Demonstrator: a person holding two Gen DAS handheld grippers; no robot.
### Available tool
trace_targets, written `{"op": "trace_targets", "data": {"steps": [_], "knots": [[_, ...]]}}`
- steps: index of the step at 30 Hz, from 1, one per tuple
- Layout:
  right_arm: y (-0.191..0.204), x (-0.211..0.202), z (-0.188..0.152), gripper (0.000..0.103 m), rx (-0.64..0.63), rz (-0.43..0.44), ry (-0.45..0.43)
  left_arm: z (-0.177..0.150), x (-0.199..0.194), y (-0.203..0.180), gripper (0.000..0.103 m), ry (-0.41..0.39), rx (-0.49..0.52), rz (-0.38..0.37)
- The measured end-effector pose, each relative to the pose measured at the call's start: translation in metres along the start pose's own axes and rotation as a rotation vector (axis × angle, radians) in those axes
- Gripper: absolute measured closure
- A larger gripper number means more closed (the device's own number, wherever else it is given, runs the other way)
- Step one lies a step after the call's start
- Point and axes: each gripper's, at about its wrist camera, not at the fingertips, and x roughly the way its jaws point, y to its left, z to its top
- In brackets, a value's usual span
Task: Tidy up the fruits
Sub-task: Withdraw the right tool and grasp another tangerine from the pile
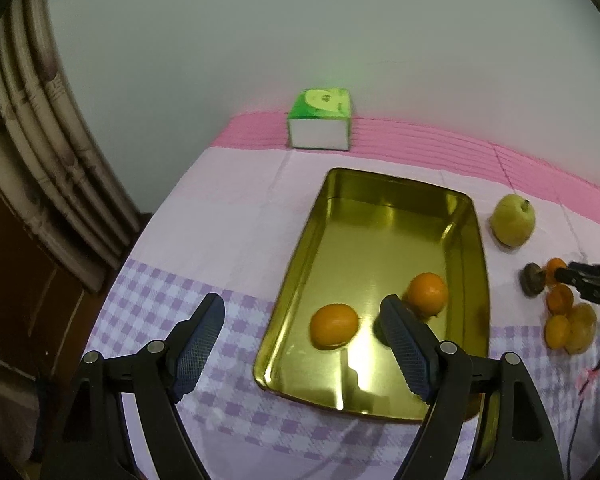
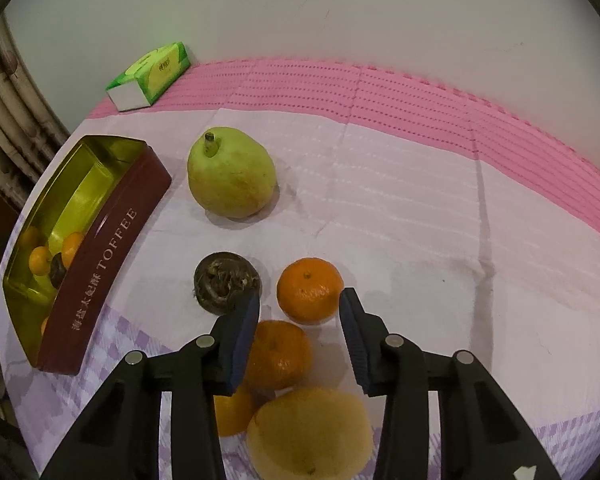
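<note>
A gold tin tray (image 1: pixel 380 200) marked TOFFEE on its dark red side (image 2: pixel 100 272) holds two tangerines (image 1: pixel 334 326) (image 1: pixel 428 293). My left gripper (image 1: pixel 302 320) is open and empty, above the tray's near end. My right gripper (image 2: pixel 298 312) is open and empty, just above a tangerine (image 2: pixel 310 290). Below it lie another tangerine (image 2: pixel 278 354), a third one (image 2: pixel 232 412) partly hidden, and a lemon (image 2: pixel 308 432). A dark brown round fruit (image 2: pixel 226 282) sits beside its left finger. A green pear (image 2: pixel 232 172) stands farther back, also in the left wrist view (image 1: pixel 514 220).
A green tissue box (image 1: pixel 320 124) lies at the back by the wall, also in the right wrist view (image 2: pixel 150 74). The table wears a pink and lilac checked cloth (image 2: pixel 420 200). A curtain (image 1: pixel 32 160) hangs at the left. The table edge runs along the left.
</note>
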Motion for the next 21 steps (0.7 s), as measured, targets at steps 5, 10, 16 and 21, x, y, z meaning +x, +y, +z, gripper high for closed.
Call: {"op": "trace_targets", "data": {"steps": [5,10,16,21], "knots": [[-0.01,0.008,0.006,0.067,0.021,-0.02,0.018,-0.001,-0.005,-0.018,0.023,0.002,0.033,-0.036],[-0.02,0.011,0.01,0.067,0.041,0.01,0.021,0.0,-0.006,-0.04,0.023,0.016,0.063,-0.068],[-0.024,0.014,0.013,0.066,0.048,0.016,0.013,-0.004,-0.007,-0.072,0.023,0.03,0.117,-0.109],[-0.028,0.019,0.011,0.066,0.077,0.059,0.025,-0.007,-0.008,-0.092,0.023,0.042,0.144,-0.13]]}}
